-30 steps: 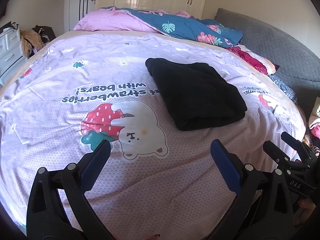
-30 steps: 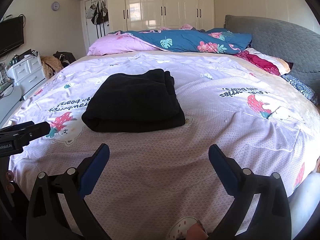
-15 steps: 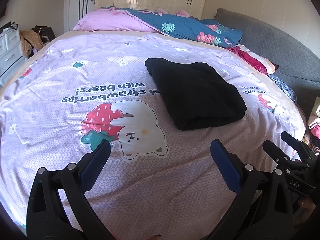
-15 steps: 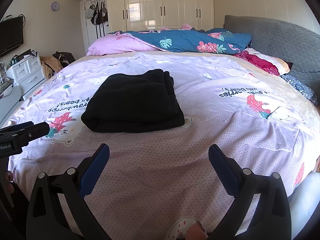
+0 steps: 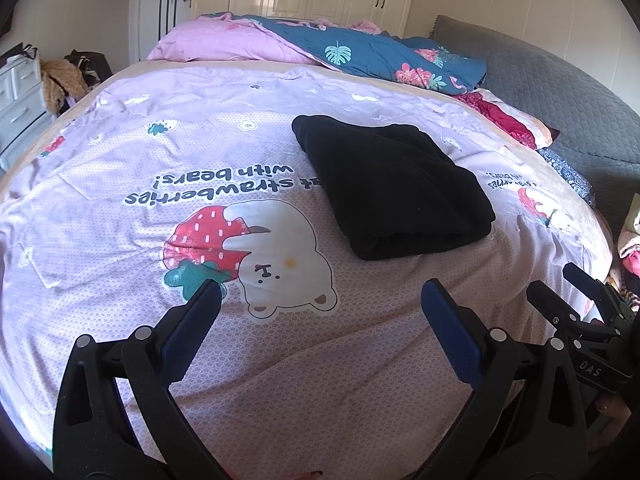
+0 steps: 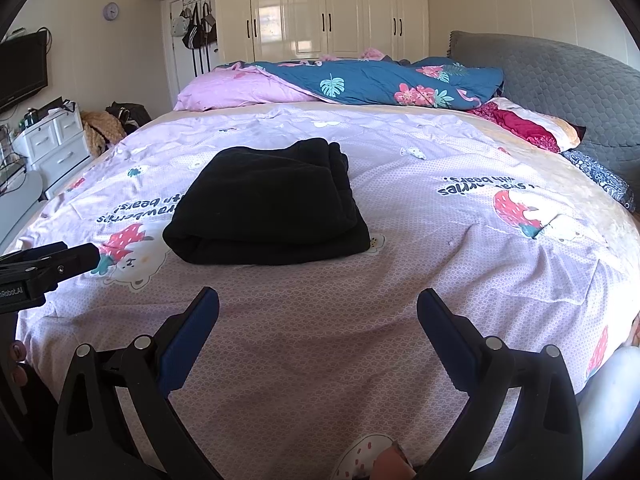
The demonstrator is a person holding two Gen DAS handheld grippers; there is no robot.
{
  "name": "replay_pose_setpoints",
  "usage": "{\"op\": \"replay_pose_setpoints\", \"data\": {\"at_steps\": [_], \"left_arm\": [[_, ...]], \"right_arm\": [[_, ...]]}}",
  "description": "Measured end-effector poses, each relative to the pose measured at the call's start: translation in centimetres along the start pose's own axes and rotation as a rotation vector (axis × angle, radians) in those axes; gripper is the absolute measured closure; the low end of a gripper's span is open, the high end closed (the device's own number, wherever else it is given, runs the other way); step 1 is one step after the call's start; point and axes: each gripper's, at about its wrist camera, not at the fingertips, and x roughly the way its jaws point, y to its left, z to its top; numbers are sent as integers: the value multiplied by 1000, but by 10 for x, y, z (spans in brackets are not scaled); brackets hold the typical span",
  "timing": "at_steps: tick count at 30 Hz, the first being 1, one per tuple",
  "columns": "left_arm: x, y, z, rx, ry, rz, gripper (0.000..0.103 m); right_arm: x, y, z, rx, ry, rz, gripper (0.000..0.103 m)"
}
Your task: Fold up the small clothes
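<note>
Your left gripper (image 5: 320, 312) hangs w/ jaws spread wide, nothing between the blue pads (image 5: 192, 328), over bare bedspread (image 5: 280, 380) near the foot edge. Right gripper (image 6: 318, 316) same: jaws wide apart, empty, also low over the cover. The two sit side by side; each shows at the edge of the other's view.

The black garment (image 6: 268, 204) lies ahead of both, well apart from the pads, roughly mid-bed. It's already a compact stacked rectangle w/ a rounded fold edge facing you and looser layered edges on its far right corner. From the left view it sits ahead-right, partly covering the printed text beside the bear print (image 5: 280, 256).

Judgement: this piece looks folded, so you're prob. between items or at a final tidy. Next move calls for either squaring those far layers w/ a light pinch, or sliding the stack aside. If you lift it, take the thick fold edge, both sides, so the layers don't slump apart.

Room: plenty of flat cover left, right and in front of the stack. Far side is crowded by the pink pillow (image 6: 240, 90) and blue floral quilt (image 6: 380, 80); grey headboard (image 6: 568, 84) and red bedding on the right. Bed edge drops off close behind your grippers, so work forward.
</note>
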Motion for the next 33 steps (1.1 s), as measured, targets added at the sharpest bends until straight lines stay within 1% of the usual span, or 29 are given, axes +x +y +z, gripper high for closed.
{"op": "replay_pose_setpoints", "data": {"at_steps": [11,16,21,26,28,30,31,33], "left_arm": [[1,2,-1,-3,6,7,9],[2,0,-1,-3,9,18,9],[3,-2,-1,4,17,45,9],[4,0,-1,6,16,40,9],[3,4,0,-8,12,47,9],[2,16,3,-44,18,47,9],[1,30,7,-78,26,54,9],[-3,63,18,-143,32,66,9]], "right_arm": [[0,0,0,-1,0,0,4],[0,0,0,0,0,0,4],[0,0,0,2,-2,-1,4],[-3,-7,0,44,-9,-10,4],[-5,-21,2,103,-11,-36,4],[-7,-44,5,167,-12,-77,4],[-9,-59,6,205,-15,-105,4],[-14,-114,5,330,-12,-214,4]]}}
